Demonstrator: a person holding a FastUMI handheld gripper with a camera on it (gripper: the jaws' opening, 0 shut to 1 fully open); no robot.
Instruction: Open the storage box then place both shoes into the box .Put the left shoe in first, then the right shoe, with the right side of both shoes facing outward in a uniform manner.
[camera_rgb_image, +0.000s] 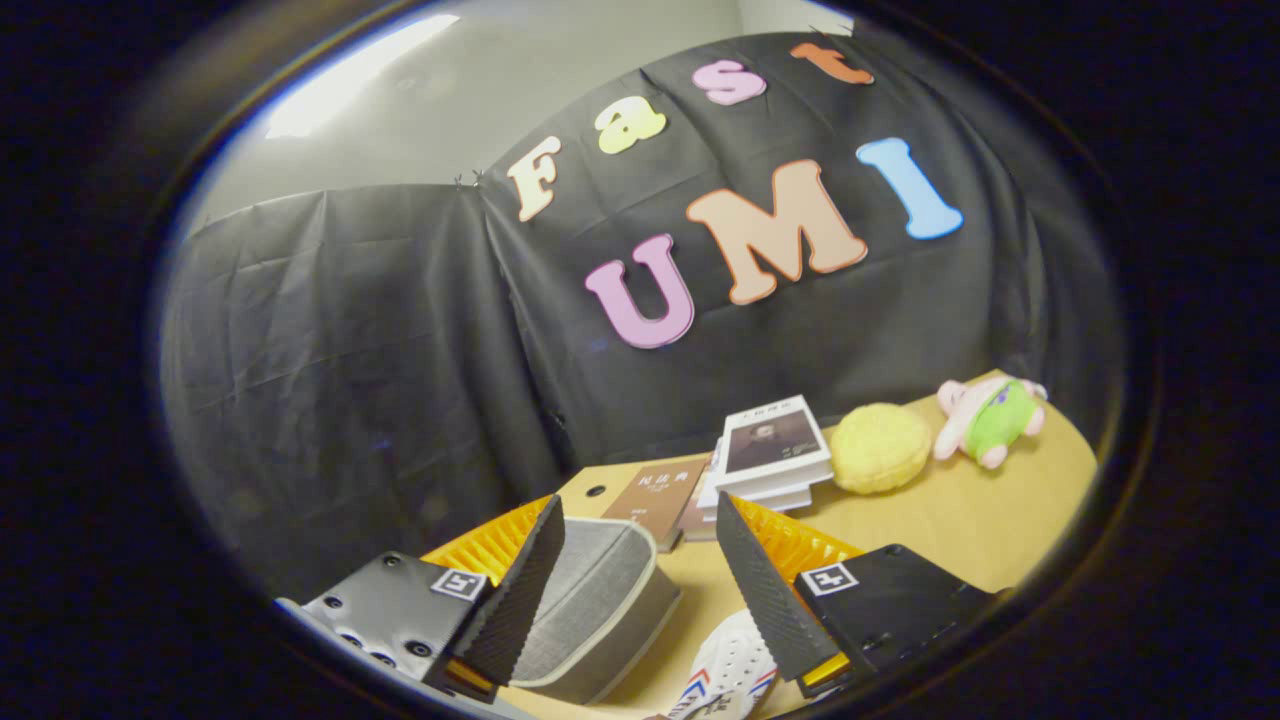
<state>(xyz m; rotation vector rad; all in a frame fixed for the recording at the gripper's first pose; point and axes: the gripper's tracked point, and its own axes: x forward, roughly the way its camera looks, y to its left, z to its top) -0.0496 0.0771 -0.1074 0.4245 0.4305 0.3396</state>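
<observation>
fingers (640, 520) spread apart over the wooden table (950, 520), grey storage box (590, 610) and white shoe (730, 670) between them.

The storage box (590, 600) looks like grey woven cloth, matt, with a paler smooth edging around its lid. The table (940, 520) is light wood with a smooth, faintly shiny top. The claw (640, 525) stands with its fingers (520, 590) apart, empty, and their inner faces are ribbed and rough. A shoe (735, 670) near the right finger has a perforated, slightly glossy upper. Farther away, the books (775, 455) have smooth paper covers, the yellow cushion (880, 447) looks nubbly, and the plush toy (990, 418) is soft fabric.
</observation>
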